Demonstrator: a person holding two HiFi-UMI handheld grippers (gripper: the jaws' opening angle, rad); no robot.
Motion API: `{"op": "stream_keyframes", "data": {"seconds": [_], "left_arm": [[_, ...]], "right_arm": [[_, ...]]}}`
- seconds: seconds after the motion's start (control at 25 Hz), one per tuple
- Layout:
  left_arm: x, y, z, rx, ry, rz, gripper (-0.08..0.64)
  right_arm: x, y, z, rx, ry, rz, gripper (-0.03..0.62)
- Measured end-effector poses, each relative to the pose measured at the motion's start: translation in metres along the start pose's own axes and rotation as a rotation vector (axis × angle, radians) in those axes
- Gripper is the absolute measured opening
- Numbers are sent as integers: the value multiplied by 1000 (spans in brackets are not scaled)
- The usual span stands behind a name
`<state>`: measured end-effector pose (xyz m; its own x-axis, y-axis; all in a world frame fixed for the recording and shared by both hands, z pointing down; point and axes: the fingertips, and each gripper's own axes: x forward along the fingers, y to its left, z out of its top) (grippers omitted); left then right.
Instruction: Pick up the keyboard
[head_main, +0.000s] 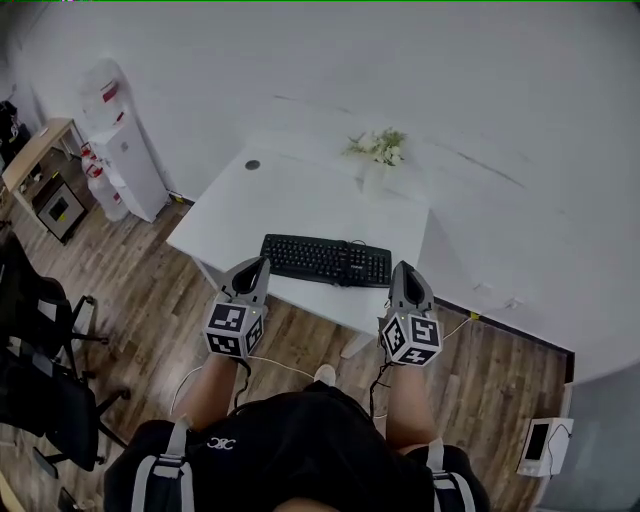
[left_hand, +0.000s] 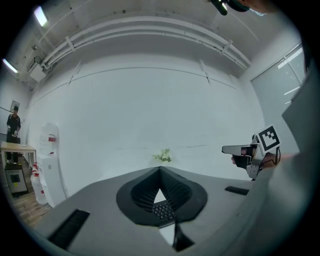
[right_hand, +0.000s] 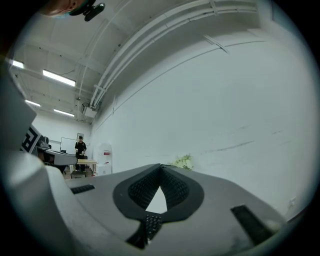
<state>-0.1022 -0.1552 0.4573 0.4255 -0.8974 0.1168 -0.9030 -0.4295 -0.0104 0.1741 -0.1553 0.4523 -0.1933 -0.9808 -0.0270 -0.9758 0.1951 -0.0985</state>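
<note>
"Left gripper view first: the pads (left_hand: 144, 192) of your left gripper (left_hand: 160, 170) meet at the tips with nothing between them. In its own view your right gripper (right_hand: 161, 167) reads the same, closed and empty."

"So you are at the approach step. The keyboard (head_main: 327, 260) lies untouched along the near edge of the white table (head_main: 300, 190). Your two grippers sit at its near side, one by each end."

"Next, I judge, you must spread both pairs of jaws before you go in. Closed like this, they could only push it. Then take one gripper to each end, low enough to catch the thin edge, and lift both ends together so it stays flat."

"Each gripper view gives you only a sliver of keys through the gap under the pads, so you cannot place the ends from there. The head view gives you the whole length, and how each gripper lines up with its end."

"What the head view cannot give you is the tips, since it looks on the grippers from behind and above. Only the left gripper view shows your other gripper, off to the right. The flowers (head_main: 378, 147) stand at the far edge, well apart from the keyboard, so they should not be in your way."
</note>
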Motion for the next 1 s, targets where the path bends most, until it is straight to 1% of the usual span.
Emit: {"op": "stream_keyframes", "data": {"seconds": [0.24,0.44,0.56,0.8,1.0], "left_arm": [[76,7,12,5,13,40,11],[114,12,13,0,34,73,11],[127,18,8,-6,61,89,11],[136,29,-5,-16,98,105,11],[151,37,-10,-5,109,92,11]], "right_arm": [[74,-40,-3,18,24,43,5],[117,-59,-5,22,43,79,5],[135,-65,-10,37,56,90,5],[150,-60,-27,51,94,110,5],[157,-66,-39,63,110,86,5]]}}
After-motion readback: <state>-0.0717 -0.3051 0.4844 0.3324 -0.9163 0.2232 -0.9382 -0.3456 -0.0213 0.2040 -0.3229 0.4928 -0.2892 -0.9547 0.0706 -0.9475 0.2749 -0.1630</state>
